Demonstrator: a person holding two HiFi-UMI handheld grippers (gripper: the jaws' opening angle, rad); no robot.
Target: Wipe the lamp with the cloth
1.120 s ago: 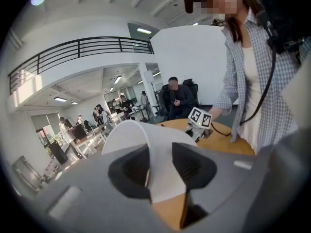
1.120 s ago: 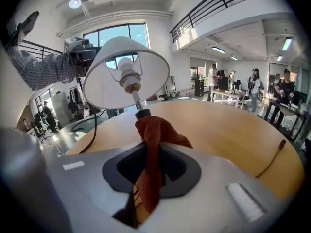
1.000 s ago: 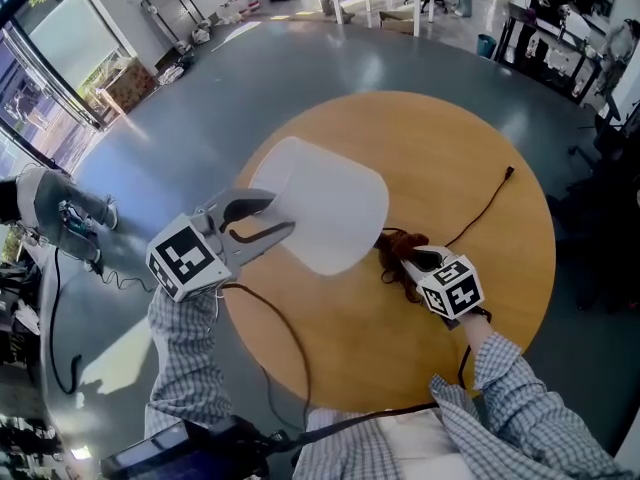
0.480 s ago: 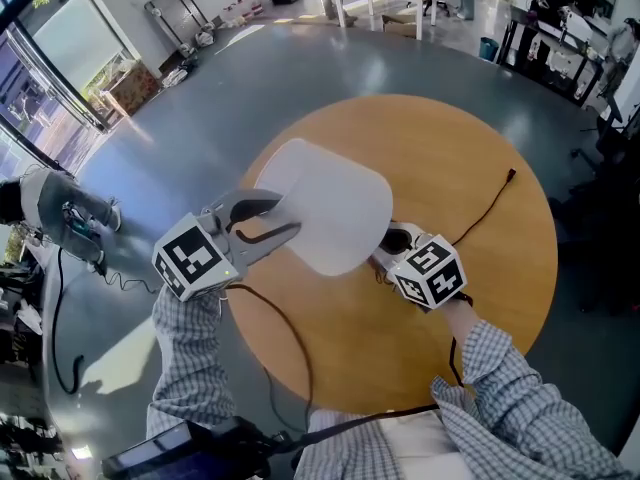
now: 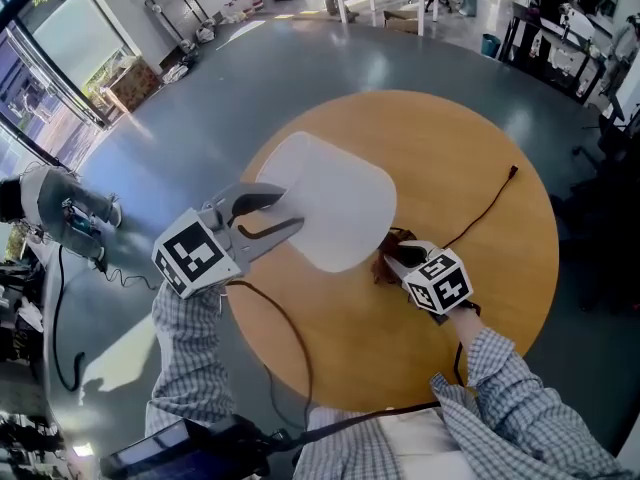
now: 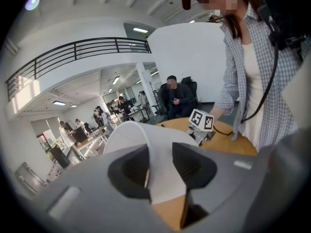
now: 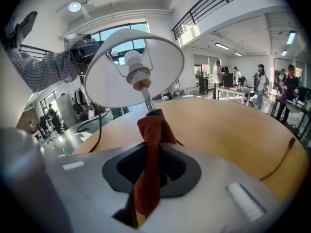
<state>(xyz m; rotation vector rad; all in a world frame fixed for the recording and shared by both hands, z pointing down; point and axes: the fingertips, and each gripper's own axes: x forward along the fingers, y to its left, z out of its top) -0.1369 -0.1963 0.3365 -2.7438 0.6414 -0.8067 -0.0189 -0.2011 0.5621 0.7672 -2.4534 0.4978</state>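
Left gripper (image 5: 285, 215): clamps lampshade (image 5: 335, 203) rim.
Right gripper (image 5: 396, 255): pinches cloth (image 7: 148, 178) beside lamp stem (image 7: 146, 98).
Nearby: black cable (image 5: 480, 211) on round table (image 5: 450, 138).
Change: Right gripper drew slightly back from the shade; Left gripper unmoved.

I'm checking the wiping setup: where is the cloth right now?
In the right gripper view, the cloth is clamped in the right gripper, its top at the lamp stem below the lampshade.

Lamp shade (image 5: 335, 213) white, cloth (image 7: 150, 164) rust-brown, table (image 5: 480, 148) tan wood, floor (image 5: 200, 118) blue-grey, cord (image 5: 480, 213) black, sleeves (image 5: 185, 353) blue-white check; left gripper (image 5: 290, 211) and right gripper (image 5: 393, 252) grey, their cubes (image 5: 195, 258) bearing black-and-white square markers.
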